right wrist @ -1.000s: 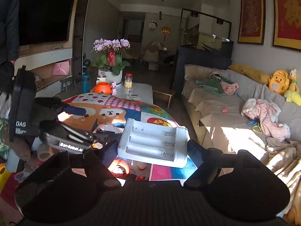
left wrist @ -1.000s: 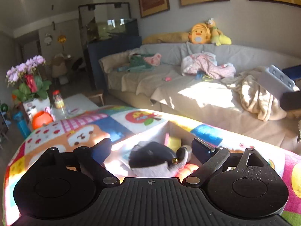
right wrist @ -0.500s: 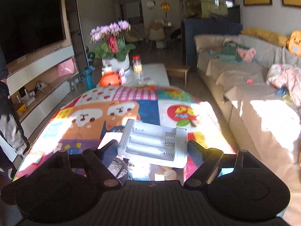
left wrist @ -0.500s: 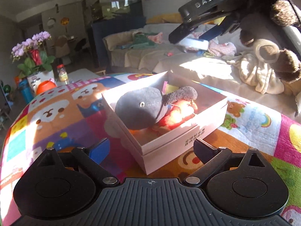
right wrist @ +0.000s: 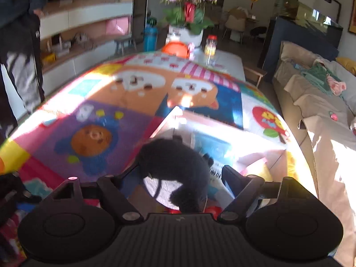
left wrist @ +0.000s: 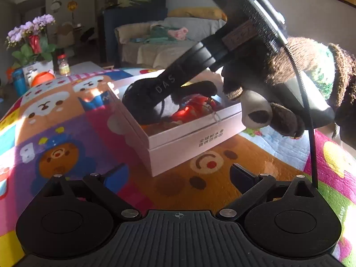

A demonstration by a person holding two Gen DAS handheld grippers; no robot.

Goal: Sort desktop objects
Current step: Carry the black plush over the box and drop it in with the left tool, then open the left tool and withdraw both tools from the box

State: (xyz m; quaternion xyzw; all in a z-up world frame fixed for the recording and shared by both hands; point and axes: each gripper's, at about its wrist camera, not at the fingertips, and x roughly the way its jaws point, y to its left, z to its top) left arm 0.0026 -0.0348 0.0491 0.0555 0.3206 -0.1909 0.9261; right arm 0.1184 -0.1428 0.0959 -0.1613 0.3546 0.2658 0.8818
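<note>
A white cardboard box (left wrist: 191,142) sits on the colourful cartoon mat (left wrist: 66,133). It holds a grey plush whale (left wrist: 142,102) and red toys (left wrist: 191,111). My left gripper (left wrist: 178,175) is open and empty, low over the mat just in front of the box. My right gripper (right wrist: 173,178) is open, directly above the box (right wrist: 169,120), over the dark plush whale (right wrist: 178,166). A white battery holder (right wrist: 214,170) shows only as a small sliver by the right finger, inside the box. In the left wrist view the right gripper body (left wrist: 178,80) reaches down into the box.
A gloved hand (left wrist: 278,102) holds the right gripper at upper right. A flower pot (right wrist: 189,29), orange ball (right wrist: 175,49) and jar (right wrist: 210,44) stand on the far side table. A sofa (right wrist: 311,93) runs along the right. A person (right wrist: 15,44) stands at left.
My right gripper has dropped down over the box and opened; the white battery holder has left its jaws. My left gripper has drawn back a little from the box.
</note>
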